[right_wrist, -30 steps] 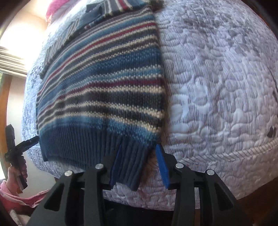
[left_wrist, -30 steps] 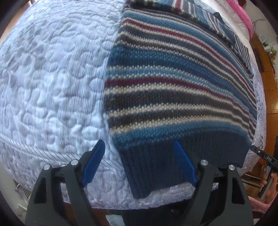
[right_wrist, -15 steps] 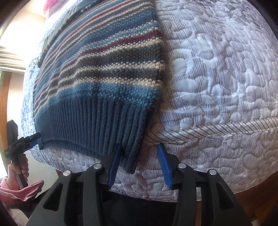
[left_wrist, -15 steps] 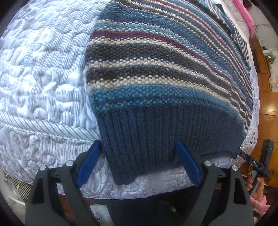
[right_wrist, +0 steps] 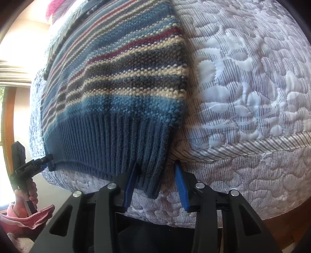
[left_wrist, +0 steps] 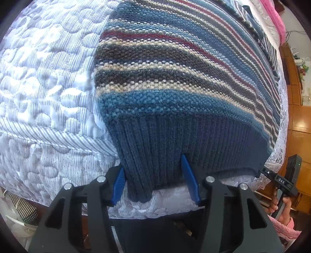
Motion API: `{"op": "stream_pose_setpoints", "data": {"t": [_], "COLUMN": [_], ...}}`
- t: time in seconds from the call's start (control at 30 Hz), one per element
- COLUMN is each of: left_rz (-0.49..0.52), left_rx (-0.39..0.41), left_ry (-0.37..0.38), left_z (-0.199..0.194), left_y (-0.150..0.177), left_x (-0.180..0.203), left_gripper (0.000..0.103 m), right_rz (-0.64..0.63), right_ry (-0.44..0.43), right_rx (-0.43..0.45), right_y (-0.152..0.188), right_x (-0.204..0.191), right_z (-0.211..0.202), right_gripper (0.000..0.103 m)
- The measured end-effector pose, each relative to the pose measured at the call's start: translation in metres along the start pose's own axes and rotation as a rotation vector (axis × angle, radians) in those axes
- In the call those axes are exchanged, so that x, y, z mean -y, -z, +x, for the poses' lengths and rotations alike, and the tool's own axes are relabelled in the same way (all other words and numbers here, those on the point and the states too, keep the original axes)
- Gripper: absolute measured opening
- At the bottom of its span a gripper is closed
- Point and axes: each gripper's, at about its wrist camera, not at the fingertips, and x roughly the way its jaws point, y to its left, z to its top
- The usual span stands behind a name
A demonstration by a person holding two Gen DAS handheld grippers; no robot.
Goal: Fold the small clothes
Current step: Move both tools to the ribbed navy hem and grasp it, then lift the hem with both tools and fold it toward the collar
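A knit sweater (left_wrist: 175,87) with blue, cream, grey and red stripes lies flat on a quilted mattress (left_wrist: 48,77), its dark blue ribbed hem hanging over the near edge. My left gripper (left_wrist: 154,182) is open around the hem's left corner, both blue pads close against the ribbing. In the right wrist view the sweater (right_wrist: 120,77) shows its right corner between the pads of my open right gripper (right_wrist: 155,184); the right pad stands clear of the cloth. Each gripper also shows in the other's view: the right gripper (left_wrist: 276,177) and the left gripper (right_wrist: 38,163).
The mattress (right_wrist: 252,77) stretches bare beside the sweater on both sides. A pink item (left_wrist: 278,17) lies at the far end of the bed. Wooden furniture (left_wrist: 297,97) stands to the right, a bright window (right_wrist: 7,97) to the left. A pink sleeve (right_wrist: 29,218) shows low down.
Both grippers have come in low to the hem at the bed's edge. The left jaws have narrowed around the hem's left corner; the right jaws keep about the same gap.
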Motion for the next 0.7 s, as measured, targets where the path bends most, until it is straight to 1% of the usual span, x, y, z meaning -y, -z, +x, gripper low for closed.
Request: {"op": "stream_pose_setpoints", "data": {"t": [0.03,0.07,0.17,0.23,0.33,0.5,0.6,0.7], "left_rz": [0.002,0.003,0.015,0.016,0.013,0.015,0.028,0.028], "left_rx": [0.002,0.002,0.012,0.022,0.036,0.072,0.116,0.167], "left_ry": [-0.001,0.016,0.012,0.027,0.057,0.122,0.159,0.196], "left_z": [-0.001,-0.001,-0.004,-0.008,-0.02,-0.042,-0.065,-0.082], "left_y": [0.0,-0.001,-0.002,-0.003,-0.004,-0.008,-0.016,-0.033], "left_x": [0.001,0.003,0.01,0.013,0.011,0.013,0.013,0.021], "left_gripper": [0.035,0.03,0.02,0.014,0.013,0.013,0.013,0.013], "right_rz": [-0.009,-0.008,-0.039,-0.048,-0.037,0.001,0.007,0.022], "right_ry": [-0.021,-0.053,-0.053,-0.08,-0.128,-0.237,-0.281,-0.323], "right_rx": [-0.006,-0.012,-0.005,0.001,0.02,0.075,0.111,0.152], "right_y": [-0.001,-0.002,-0.004,-0.006,-0.01,-0.021,-0.034,-0.052], "right_x": [-0.003,-0.005,-0.016,-0.02,-0.017,-0.016,-0.02,-0.024], "right_z": [0.001,0.001,-0.002,-0.007,-0.02,-0.046,-0.063,-0.078], "right_gripper": [0.023,0.01,0.009,0.009,0.009,0.009,0.009,0.009]}}
